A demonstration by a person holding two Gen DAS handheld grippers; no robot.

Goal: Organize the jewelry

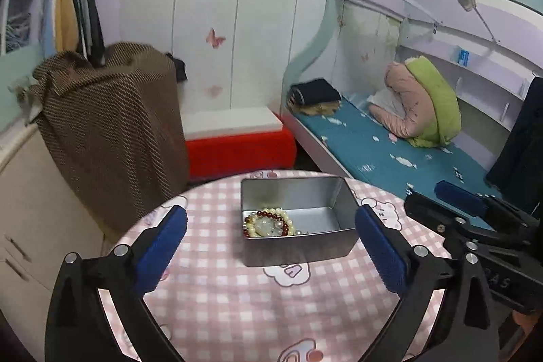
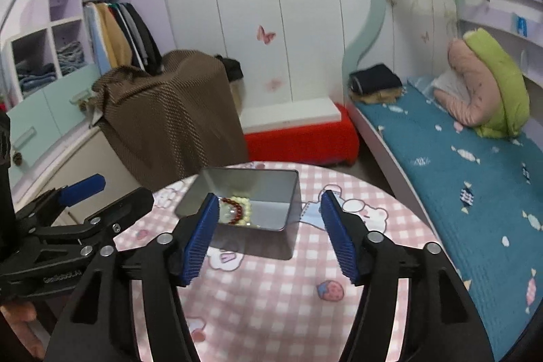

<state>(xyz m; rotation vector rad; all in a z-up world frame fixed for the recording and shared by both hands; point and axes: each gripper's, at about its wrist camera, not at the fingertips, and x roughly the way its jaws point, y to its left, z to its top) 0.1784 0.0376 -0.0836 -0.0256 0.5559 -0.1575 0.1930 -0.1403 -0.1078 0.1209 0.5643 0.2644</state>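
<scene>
An open silver metal tin (image 1: 298, 243) (image 2: 288, 192) stands on a round table with a pink checked cloth (image 1: 237, 301) (image 2: 271, 294). In the tin's left part lie beaded bracelets (image 1: 269, 223) (image 2: 237, 209), dark red and cream, around a pale stone piece. My left gripper (image 1: 271, 245) is above the table on the near side of the tin, jaws wide and empty. My right gripper (image 2: 268, 236) also stands open and empty, its left finger (image 2: 200, 240) covering part of the tin. Each gripper shows at the edge of the other's view, the right one (image 1: 451, 202), the left one (image 2: 101, 192).
A brown cloth-draped box (image 1: 112, 124) (image 2: 176, 111) stands behind the table on the left, a red-sided platform (image 1: 237, 151) behind it. A bunk bed with a blue mattress (image 1: 390, 155) (image 2: 458, 178) runs along the right. White cabinets (image 1: 34, 226) stand at the left. A hand (image 2: 23, 324) shows at lower left.
</scene>
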